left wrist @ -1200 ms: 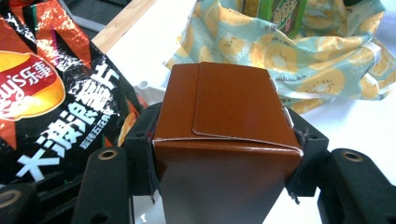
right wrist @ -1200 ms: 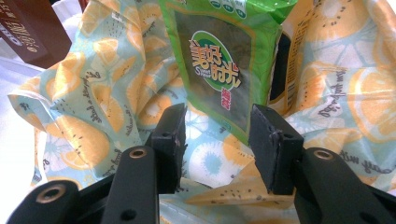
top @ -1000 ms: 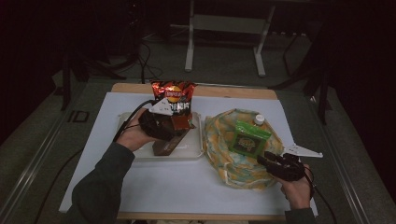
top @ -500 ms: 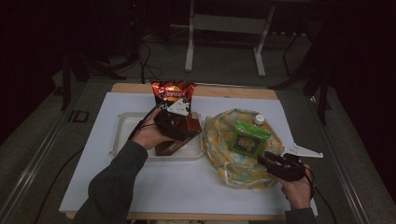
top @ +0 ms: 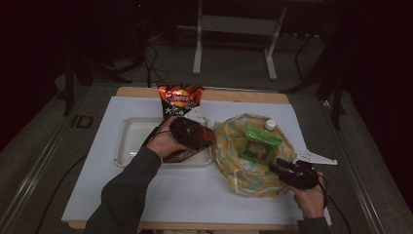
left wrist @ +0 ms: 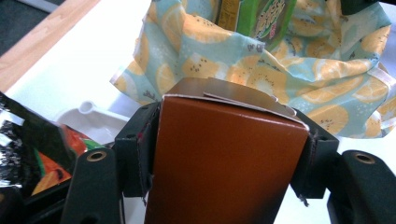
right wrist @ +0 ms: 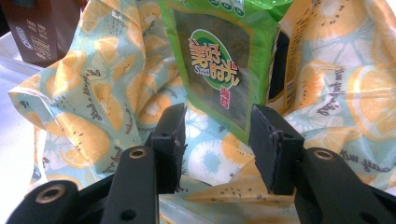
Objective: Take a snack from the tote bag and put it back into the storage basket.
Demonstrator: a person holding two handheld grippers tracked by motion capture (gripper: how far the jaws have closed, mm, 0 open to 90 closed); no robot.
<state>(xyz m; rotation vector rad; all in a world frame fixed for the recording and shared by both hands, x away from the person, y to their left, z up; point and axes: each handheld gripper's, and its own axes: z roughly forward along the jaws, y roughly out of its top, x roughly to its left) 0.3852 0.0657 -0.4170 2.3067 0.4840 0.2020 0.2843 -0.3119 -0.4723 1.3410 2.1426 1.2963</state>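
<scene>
Brown carton point(left wrist: 224, 158), smooth glossy cardboard with a folded flap on top, is sitting clamped between the pads of the left hand-held gripper point(top: 192, 134), over the right end of the white plastic tray point(top: 131, 141) near the middle of the desk point(top: 97, 195). Those jaws have just been opening a little, but both pads are still pressing on the box sides. Right hand-held gripper point(right wrist: 217, 140) is hanging open near the front right corner, jaws apart with a fold of soft lemon-print cloth bag point(right wrist: 93, 121) between them. A crinkly green snack packet point(right wrist: 215, 60) is lying in that bag. A red chip bag point(top: 180, 100) is standing at the back edge.
</scene>
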